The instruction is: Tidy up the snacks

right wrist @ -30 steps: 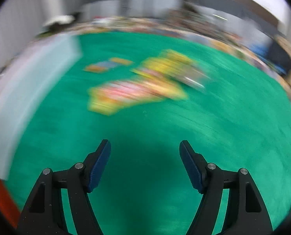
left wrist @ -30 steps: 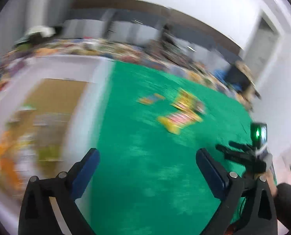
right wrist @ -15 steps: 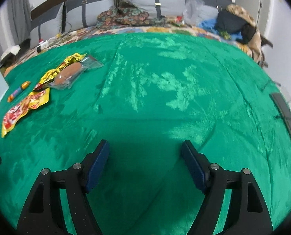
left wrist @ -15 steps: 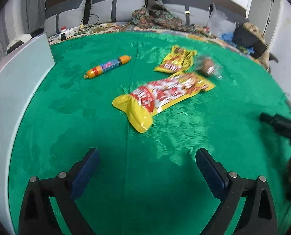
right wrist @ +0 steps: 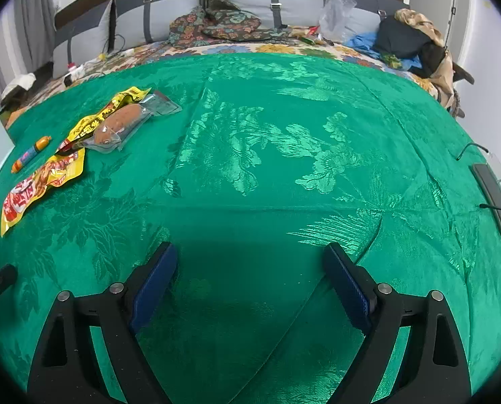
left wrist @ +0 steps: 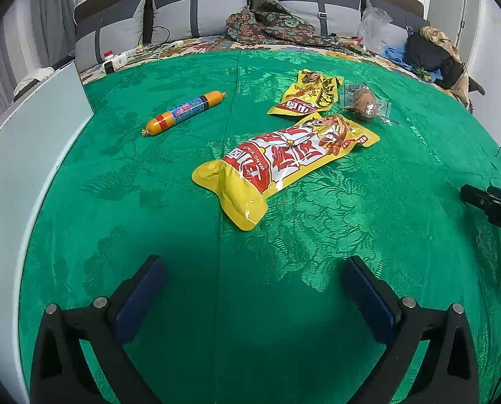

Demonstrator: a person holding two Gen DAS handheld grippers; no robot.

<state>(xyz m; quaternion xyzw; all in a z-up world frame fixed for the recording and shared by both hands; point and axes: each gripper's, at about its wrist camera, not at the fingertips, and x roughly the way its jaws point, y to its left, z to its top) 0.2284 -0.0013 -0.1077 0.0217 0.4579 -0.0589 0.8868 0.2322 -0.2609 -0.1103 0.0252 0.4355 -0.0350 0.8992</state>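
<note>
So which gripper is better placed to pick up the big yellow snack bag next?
Left, probably. The left gripper is open with the big yellow snack bag straight ahead of it. The open right gripper faces bare green cloth, the bag far to its left.

We see an emerald green cloth (left wrist: 284,303) woven with a shiny leaf and flower pattern. On it, the large snack bag (left wrist: 284,161) is yellow with red and white lettering. Beyond that bag lies a smaller yellow pouch (left wrist: 306,96) with red and black print, and a clear packet (left wrist: 365,104) holding something brown. Left of the large bag, the sausage stick (left wrist: 183,112) is orange with a blue and red label. Our gripper pads (left wrist: 141,299) are dark blue on black arms.
</note>
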